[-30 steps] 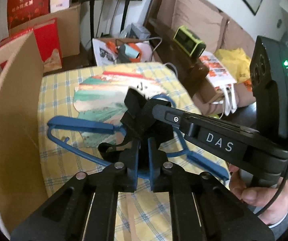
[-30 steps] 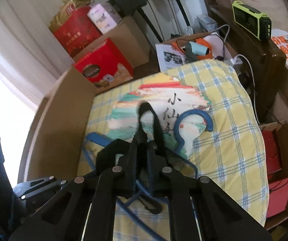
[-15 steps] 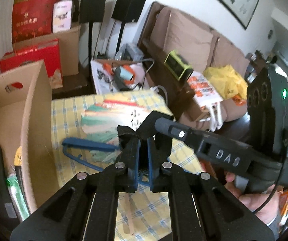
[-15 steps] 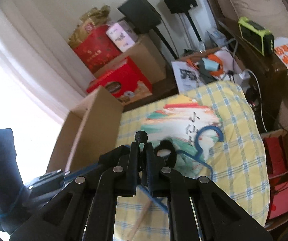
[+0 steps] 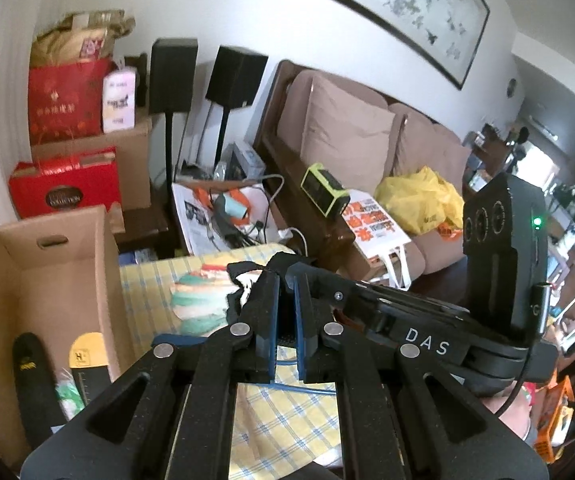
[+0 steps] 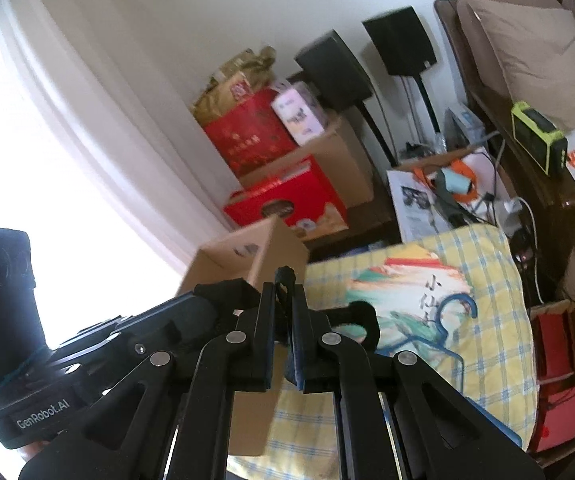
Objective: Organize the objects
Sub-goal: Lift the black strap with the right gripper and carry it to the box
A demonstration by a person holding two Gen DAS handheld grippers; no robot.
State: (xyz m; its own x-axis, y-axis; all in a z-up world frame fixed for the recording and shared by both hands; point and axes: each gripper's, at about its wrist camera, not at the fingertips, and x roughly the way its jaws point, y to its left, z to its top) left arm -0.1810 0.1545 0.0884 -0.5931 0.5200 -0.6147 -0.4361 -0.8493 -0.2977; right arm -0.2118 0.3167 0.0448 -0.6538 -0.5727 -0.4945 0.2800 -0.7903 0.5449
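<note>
Both grippers are shut on one black strap and hold it up above the table. My left gripper (image 5: 283, 280) pinches the black strap (image 5: 247, 270) beside the right gripper's body. My right gripper (image 6: 284, 282) pinches the strap (image 6: 285, 276) too, and a loop of it (image 6: 363, 318) hangs at its right. A blue hanger (image 6: 453, 308) lies on a colourful paper fan (image 6: 403, 304) on the yellow checked tablecloth (image 6: 495, 340). An open cardboard box (image 5: 51, 272) stands at the table's left and holds a black item, a yellow-topped item and a green-white one.
Red gift boxes (image 5: 63, 188) and cardboard boxes stand on the floor behind the table, with two black speakers (image 5: 173, 74) on stands. A brown sofa (image 5: 351, 136) with bags lies to the right. A box with red packets (image 6: 559, 360) sits at the table's right.
Both grippers have risen away from the table with the strap held between them. The hanger and fan stay on the cloth. The box's inside has come into the left wrist view.
</note>
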